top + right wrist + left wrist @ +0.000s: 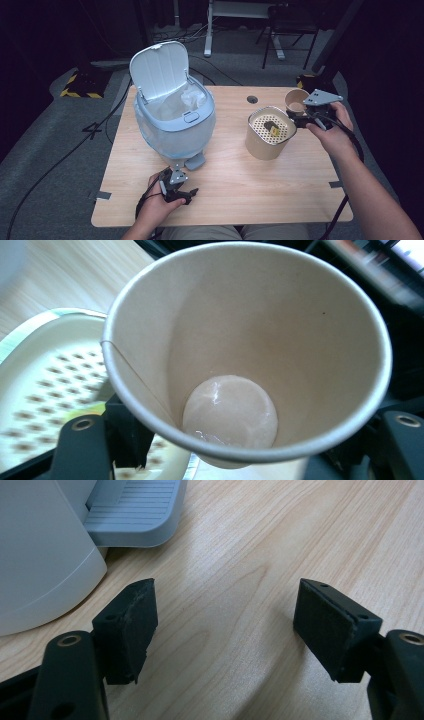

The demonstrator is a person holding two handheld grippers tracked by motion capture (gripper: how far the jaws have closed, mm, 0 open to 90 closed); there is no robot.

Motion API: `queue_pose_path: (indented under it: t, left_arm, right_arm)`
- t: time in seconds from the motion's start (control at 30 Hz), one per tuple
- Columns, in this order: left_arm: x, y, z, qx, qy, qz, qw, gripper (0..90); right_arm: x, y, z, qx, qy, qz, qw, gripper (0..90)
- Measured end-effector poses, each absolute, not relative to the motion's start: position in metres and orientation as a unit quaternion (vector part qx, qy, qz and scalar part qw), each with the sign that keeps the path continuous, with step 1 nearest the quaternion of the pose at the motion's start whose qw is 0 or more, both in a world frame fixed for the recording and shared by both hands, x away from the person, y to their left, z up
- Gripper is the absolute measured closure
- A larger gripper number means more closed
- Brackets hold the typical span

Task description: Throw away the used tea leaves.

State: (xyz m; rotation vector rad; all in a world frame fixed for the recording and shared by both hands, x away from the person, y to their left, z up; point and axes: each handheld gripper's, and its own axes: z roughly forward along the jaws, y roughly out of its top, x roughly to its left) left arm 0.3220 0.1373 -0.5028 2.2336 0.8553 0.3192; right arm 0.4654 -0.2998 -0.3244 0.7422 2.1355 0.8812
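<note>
A: Right gripper (300, 119) has its fingers clamped on the wall of a paper cup (250, 355), held up beside the beige strainer pot (270, 132) at the right of the worktop (225, 200). The cup looks tipped toward its camera; a thin film of pale liquid shines at the bottom.

B: Left side?

A: Left gripper (177, 192) rests low near the front edge, fingers (130, 625) wide apart, nothing between them. The pedal (135, 515) of the open bin (172, 120) lies just ahead of it.

B: Risks from here?

A: The grip is on one wall only, so the thin paper may buckle or the cup may pivot and slip. If it tips further away from the strainer, the dregs land on the worktop. The pot holds a small yellow scrap (274, 130); a knock from the cup or the hand could shove the pot.

B: And the bin?

A: Lid (160, 67) up, liner showing. If it needs the pedal pressed, it could shut early.
</note>
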Motion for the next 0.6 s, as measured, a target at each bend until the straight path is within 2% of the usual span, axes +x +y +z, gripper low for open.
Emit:
queue_pose_path:
  t: [0.1, 0.27, 0.6]
  left_arm:
    - [0.323, 0.137, -0.503, 0.865, 0.33, 0.125, 0.356, 26.1]
    - [0.323, 0.137, -0.503, 0.865, 0.33, 0.125, 0.356, 26.0]
    - [0.323, 0.137, -0.503, 0.866, 0.33, 0.125, 0.355, 25.9]
  right_arm:
    - [0.465, -0.304, -0.324, 0.317, 0.818, 0.368, 0.308, 29.0]
    - [0.465, -0.309, -0.319, 0.338, 0.808, 0.403, 0.265, 29.0]
    - [0.465, -0.306, -0.314, 0.332, 0.808, 0.418, 0.25, 29.0]
